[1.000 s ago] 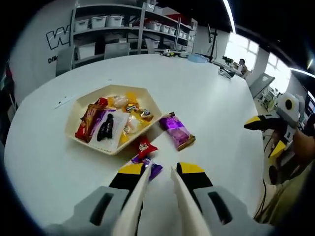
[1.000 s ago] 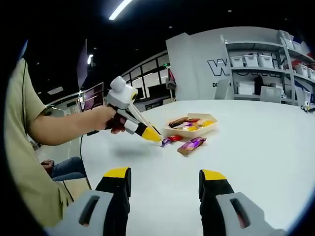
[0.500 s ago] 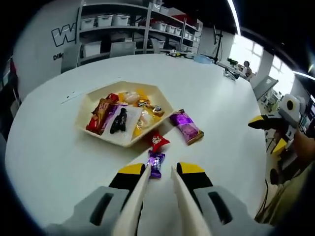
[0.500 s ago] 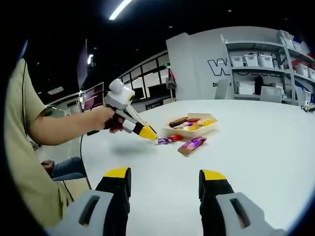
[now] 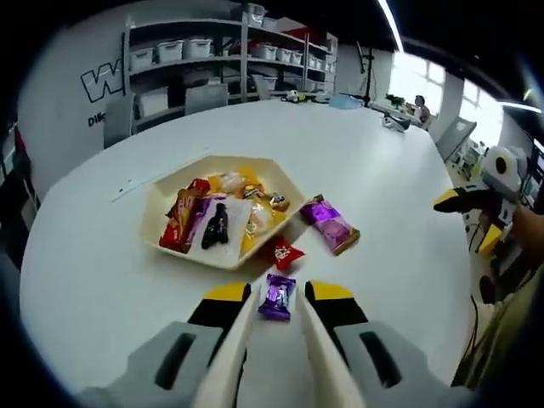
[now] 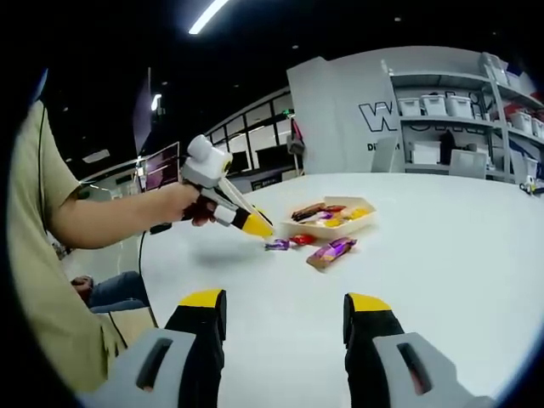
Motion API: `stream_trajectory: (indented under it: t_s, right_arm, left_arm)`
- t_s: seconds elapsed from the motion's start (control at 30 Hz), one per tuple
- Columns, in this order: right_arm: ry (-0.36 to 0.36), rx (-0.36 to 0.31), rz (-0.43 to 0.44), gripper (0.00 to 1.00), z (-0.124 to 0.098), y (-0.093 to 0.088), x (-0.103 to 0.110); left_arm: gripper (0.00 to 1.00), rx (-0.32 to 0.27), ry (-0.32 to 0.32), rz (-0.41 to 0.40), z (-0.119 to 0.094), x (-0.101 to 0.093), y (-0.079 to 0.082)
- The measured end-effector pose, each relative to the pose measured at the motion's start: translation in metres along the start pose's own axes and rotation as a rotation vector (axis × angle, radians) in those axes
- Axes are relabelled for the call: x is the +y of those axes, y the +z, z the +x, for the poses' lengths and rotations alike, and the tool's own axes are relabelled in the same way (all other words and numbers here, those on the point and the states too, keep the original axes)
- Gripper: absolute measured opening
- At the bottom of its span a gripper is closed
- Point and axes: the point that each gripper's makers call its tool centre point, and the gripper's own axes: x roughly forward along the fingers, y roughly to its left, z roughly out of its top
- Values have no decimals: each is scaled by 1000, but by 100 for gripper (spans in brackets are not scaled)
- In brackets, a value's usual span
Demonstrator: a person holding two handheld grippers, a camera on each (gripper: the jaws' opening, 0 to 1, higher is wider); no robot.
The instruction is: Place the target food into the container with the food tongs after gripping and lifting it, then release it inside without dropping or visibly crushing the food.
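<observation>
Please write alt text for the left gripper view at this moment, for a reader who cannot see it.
The left gripper with pale tong blades points at a small purple candy on a round white table, the jaws slightly apart. Beyond lie a red candy, a purple snack bar and a beige hexagonal tray of wrapped snacks.

— On the table [image 5: 93,280]?
— 1 tray [image 5: 170,197] holding several snacks [image 5: 217,223]. Just outside its near rim, 1 small packet [image 5: 286,252]; nearer still, 1 candy [image 5: 277,297]; right of those, 1 bar [image 5: 333,225].
— Behind?
— Shelving [image 5: 212,59].
</observation>
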Motion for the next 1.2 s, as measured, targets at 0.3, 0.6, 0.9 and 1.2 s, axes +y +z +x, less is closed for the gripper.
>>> stream_trajectory:
  t_s: [0.3,0.6,0.9,1.2]
  right_arm:
    - [-3,-1,-2,53,-1,2,-1]
    - [-3,-1,-2,53,0,2,-1]
    - [0,4,2,53,0,-2,0]
    - [-1,4,5,53,0,-3,-1]
  left_arm:
    - [24,18,-11,53,7,0,-1]
    - [22,42,-17,40,11,-1,-9]
    - [20,43,-31,40,8,-7,-9]
    - [19,12,-43,27,-3,-9,7]
